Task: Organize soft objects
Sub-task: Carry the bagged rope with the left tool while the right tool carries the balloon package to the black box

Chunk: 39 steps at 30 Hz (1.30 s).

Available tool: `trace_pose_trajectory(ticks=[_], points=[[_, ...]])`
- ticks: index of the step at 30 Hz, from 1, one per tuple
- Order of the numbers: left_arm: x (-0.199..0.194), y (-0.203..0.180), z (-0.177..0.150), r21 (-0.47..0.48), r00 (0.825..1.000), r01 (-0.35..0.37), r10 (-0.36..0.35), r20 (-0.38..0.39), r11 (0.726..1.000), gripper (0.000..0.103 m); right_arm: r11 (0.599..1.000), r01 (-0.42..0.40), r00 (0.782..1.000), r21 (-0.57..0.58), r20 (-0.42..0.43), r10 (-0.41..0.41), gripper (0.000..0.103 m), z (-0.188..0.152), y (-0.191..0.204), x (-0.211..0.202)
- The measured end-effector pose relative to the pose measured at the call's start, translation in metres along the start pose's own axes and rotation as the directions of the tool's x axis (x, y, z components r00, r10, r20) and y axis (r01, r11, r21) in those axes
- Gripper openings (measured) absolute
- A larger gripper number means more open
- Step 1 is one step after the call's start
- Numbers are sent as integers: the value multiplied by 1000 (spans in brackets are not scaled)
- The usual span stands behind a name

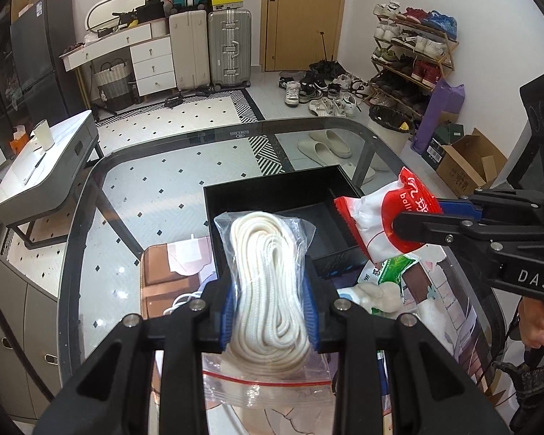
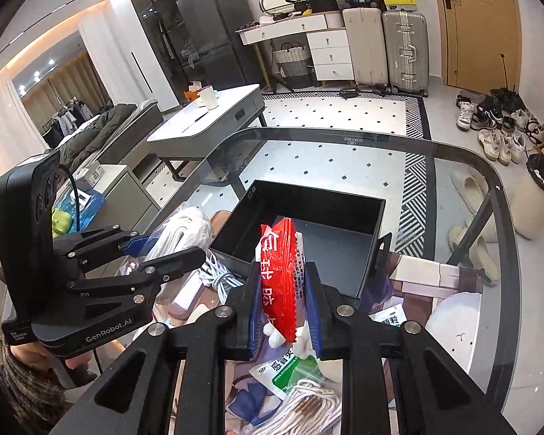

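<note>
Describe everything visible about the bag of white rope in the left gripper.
The bag of white rope is a clear plastic zip bag with a red seal line, holding a coiled bundle of thick off-white cord. The left hand-held gripper pinches it around the middle between blue pads, lifted just short of the black box, zip end hanging toward the camera.

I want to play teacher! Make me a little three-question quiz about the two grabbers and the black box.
1. True or false: the left gripper is shut on the bag of white rope.
2. Which packet does the right gripper hold: (a) green, (b) red and white, (c) blue?
3. Fill in: the black box on the glass table looks ____ inside.

Key: 1 true. 2 b, the red and white packet. 3 empty.
</note>
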<state>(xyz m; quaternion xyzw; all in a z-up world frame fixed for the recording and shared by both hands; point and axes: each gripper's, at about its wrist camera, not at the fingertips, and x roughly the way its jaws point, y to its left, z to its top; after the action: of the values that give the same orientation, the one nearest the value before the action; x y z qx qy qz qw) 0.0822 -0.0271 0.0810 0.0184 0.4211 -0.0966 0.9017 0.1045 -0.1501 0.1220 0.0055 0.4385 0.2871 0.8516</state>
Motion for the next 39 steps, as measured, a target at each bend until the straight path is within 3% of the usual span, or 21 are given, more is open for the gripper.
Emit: trace_pose_trajectory(ticks=[17,39], points=[[13,3,33,-8,999,-20,20,32,1000,29,1000,11,999,14,52,-12,21,36,-5,-6],[68,10,42,-21,999,-8,7,-42,1000,29,998,10,1000,62,-30,-8,21,40,-30,43]])
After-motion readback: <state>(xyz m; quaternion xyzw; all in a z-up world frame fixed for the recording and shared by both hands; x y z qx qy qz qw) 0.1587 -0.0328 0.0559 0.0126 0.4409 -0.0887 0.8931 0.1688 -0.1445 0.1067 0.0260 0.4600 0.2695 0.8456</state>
